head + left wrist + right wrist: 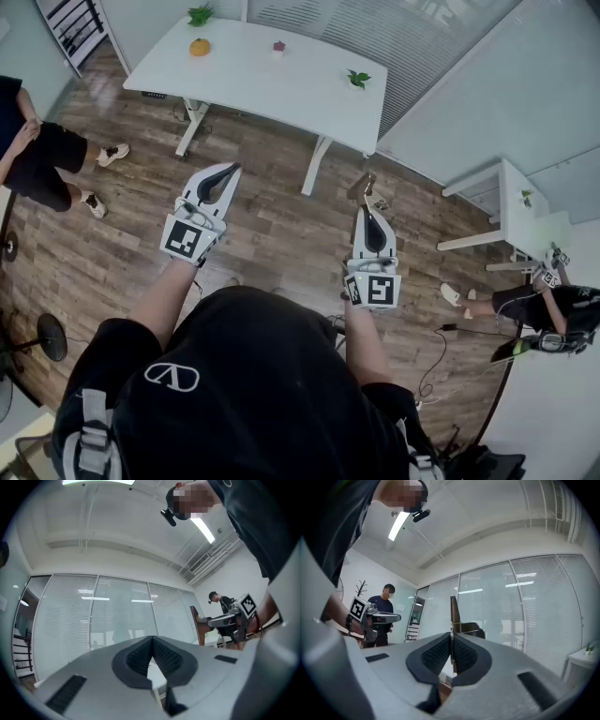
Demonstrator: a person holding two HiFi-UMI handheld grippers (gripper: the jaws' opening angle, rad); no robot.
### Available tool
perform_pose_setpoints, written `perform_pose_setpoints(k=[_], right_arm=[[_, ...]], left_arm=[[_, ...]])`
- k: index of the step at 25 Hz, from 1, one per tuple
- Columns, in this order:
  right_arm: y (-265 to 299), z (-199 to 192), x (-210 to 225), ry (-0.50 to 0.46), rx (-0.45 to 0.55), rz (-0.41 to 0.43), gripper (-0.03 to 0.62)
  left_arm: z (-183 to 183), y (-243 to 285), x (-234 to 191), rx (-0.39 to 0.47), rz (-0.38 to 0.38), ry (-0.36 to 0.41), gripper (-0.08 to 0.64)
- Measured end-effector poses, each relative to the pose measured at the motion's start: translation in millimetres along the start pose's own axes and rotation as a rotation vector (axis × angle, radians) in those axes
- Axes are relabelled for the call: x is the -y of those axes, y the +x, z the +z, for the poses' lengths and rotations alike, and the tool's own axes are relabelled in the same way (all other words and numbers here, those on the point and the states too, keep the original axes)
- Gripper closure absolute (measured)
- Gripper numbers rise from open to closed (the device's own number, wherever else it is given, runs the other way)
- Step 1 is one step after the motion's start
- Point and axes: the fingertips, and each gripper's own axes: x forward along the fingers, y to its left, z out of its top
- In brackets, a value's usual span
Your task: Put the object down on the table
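**Item 1: left gripper** [230,172]. Held out over the floor at the left of the scene. In its own view the jaws are pressed together at the tips [152,641] and hold nothing.

**Item 2: right gripper** [365,212]. Held out at the right, well apart from the left gripper. Its jaws [451,638] are clamped on item 3.

**Item 3: thin brown object** [366,186]. A flat, narrow strip. It stands edge-on between the pads of the right gripper and juts out past them [453,613]. It is held in the air above the wooden floor [272,230], on the near side of the white table and not touching it.

**Item 4: white table** [309,94]. It stands at the far side. On it are:
- 1 orange object [199,47]
- 1 small potted thing with a dark red top [278,47]
- 2 small green plants [200,14] [358,80]

**Item 5: second white table** [514,192]. It stands at the right, partly in view.

**Item 6: 2 seated people.** 1 sits at the left edge [37,155] and 1 at the right edge [539,305].
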Motion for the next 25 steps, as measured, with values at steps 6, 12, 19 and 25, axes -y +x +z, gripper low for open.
perform_pose_setpoints(k=[6,12,19,25], right_arm=[[-1,-6,2,0.007,-0.014,-0.007,0.586],[2,-4,-3,0.082,0.025,0.067,0.584],[7,-5,13,0.1,0.035,0.061,0.586],[15,-12,39,0.09,0.053,0.101,0.586]], left_arm=[[-1,0,2,-0.005,0.012,-0.015,0.555],[-5,1,4,-0.018,0.016,-0.023,0.555],[-2,17,9,-0.006,0.021,-0.025,0.555],[-5,38,20,-0.006,0.063,-0.02,0.555]])
